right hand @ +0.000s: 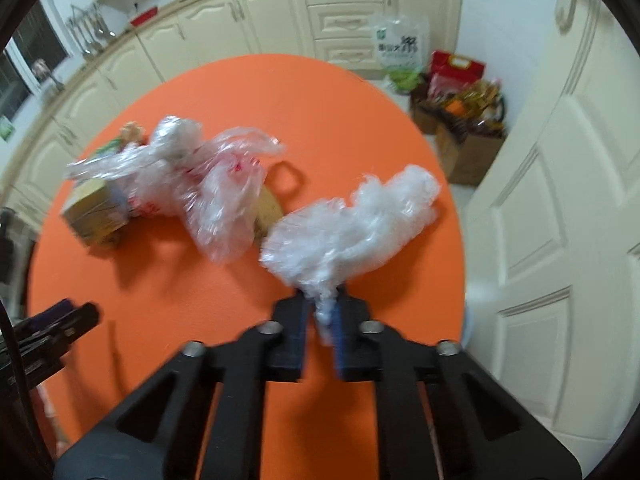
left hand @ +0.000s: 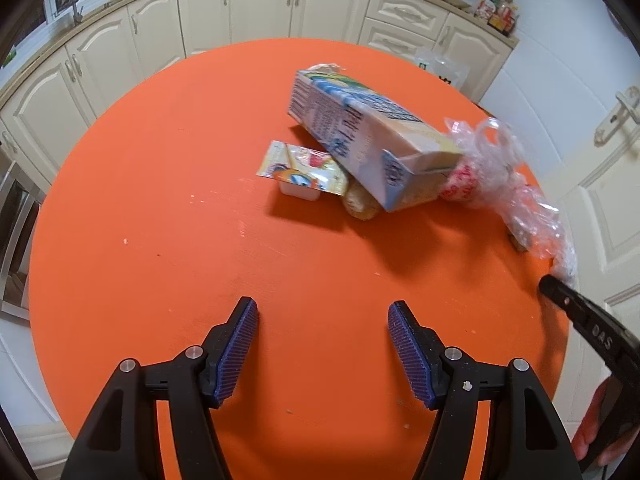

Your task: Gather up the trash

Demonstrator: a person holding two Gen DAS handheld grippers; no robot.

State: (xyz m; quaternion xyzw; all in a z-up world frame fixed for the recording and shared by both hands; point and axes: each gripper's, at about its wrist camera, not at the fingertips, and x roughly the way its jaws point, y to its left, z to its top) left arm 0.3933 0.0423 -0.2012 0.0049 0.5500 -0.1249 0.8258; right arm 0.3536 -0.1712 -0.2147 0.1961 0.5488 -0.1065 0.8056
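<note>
On the round orange table [left hand: 168, 208] lies a pile of trash: a tilted drink carton [left hand: 360, 136], a small foil-lidded cup [left hand: 300, 172], a brownish round piece [left hand: 360, 204] under the carton, and a crumpled plastic bag with red print [left hand: 484, 168]. My left gripper [left hand: 323, 344] is open and empty over the table's near side, short of the pile. My right gripper [right hand: 323, 312] is shut on a clear crumpled plastic bag [right hand: 352, 224], held above the table's right side. The printed bag [right hand: 200, 184] and the carton [right hand: 96, 212] lie to its left.
Cream kitchen cabinets [left hand: 260, 8] curve behind the table. A white door [right hand: 560, 200] stands at the right. Bags and boxes of goods [right hand: 464, 112] sit on the floor beyond the table. The right gripper's finger [left hand: 576, 312] shows at the left view's right edge.
</note>
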